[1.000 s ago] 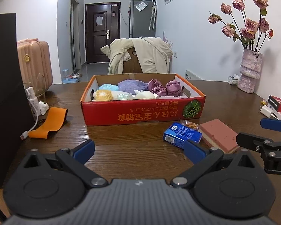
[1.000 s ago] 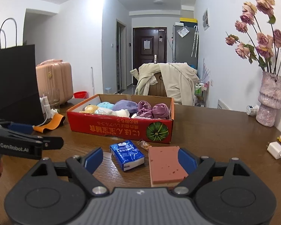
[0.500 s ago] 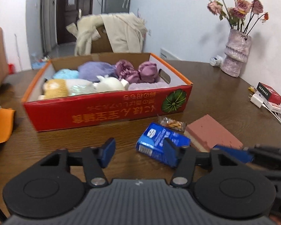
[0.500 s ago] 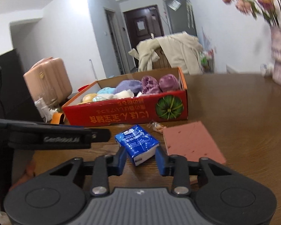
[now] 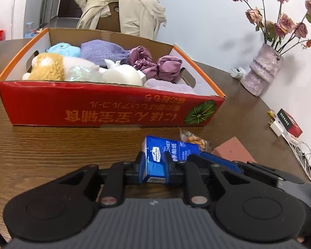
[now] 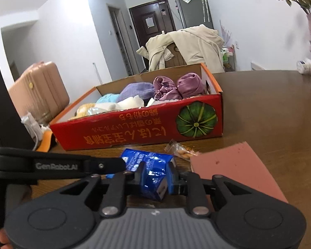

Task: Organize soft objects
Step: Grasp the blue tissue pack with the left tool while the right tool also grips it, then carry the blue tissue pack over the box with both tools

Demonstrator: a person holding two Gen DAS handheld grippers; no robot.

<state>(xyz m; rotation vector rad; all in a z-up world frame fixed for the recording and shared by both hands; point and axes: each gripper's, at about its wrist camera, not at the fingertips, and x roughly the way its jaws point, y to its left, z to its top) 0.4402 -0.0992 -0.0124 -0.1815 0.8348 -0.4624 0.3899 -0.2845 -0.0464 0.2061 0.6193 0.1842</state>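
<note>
A blue tissue pack (image 5: 168, 151) lies on the wooden table in front of the red cardboard box (image 5: 105, 110). My left gripper (image 5: 154, 165) is shut on its near end. My right gripper (image 6: 154, 176) is shut on the same pack (image 6: 149, 166), crumpling its wrapper. The box (image 6: 134, 130) holds several soft things: plush toys, purple cloths and a satin scrunchie (image 5: 155, 64). A pink sponge (image 6: 234, 166) lies right of the pack and also shows in the left wrist view (image 5: 232, 151).
A small snack packet (image 5: 193, 140) lies between pack and box. A vase of roses (image 5: 261, 72), a charger and a red carton (image 5: 288, 121) stand at the right. An orange band (image 6: 45, 141), black bag and suitcase (image 6: 37, 91) are at the left.
Both grippers moved forward and down to the tissue pack and closed from open onto it, the left on one end and the right on the other.
</note>
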